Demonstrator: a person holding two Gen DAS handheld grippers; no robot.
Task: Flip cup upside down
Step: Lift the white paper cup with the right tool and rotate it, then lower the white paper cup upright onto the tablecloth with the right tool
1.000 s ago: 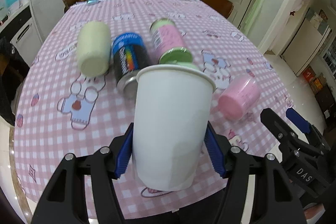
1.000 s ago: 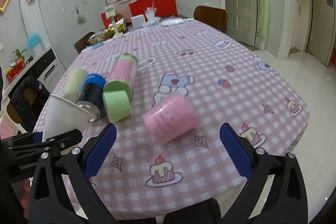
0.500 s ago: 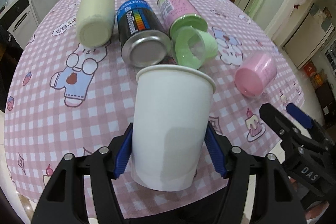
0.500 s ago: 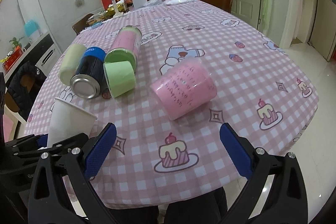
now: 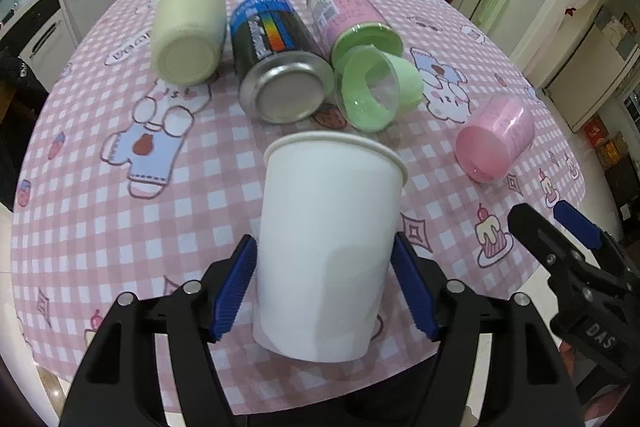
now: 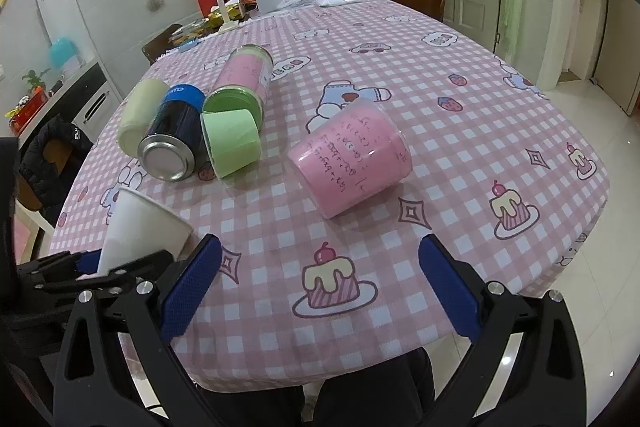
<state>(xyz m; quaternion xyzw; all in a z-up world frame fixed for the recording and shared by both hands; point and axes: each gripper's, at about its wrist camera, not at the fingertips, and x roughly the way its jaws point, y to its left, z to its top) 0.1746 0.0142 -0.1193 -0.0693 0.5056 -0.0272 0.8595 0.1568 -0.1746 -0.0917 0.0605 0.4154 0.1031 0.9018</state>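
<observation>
My left gripper (image 5: 324, 287) is shut on a white paper cup (image 5: 328, 243). The cup's rim points away from me and tilts down toward the pink checked tablecloth (image 5: 120, 211), near the table's front edge. The cup also shows at the lower left of the right wrist view (image 6: 140, 227), held in the left gripper's black frame (image 6: 56, 275). My right gripper (image 6: 320, 287) is open and empty above the front edge of the table; it shows at the right of the left wrist view (image 5: 560, 239).
Lying on the cloth are a cream cup (image 5: 188, 35), a dark can with a blue top (image 5: 276, 59), a pink bottle with a green lid (image 5: 352, 19), a light green cup (image 5: 376, 91) and a pink cup (image 6: 352, 163). Boxes and chairs stand at the far end.
The left gripper has tipped further down with the white cup, so its rim now points more toward the tablecloth. The right gripper has dropped a little and stays open.
</observation>
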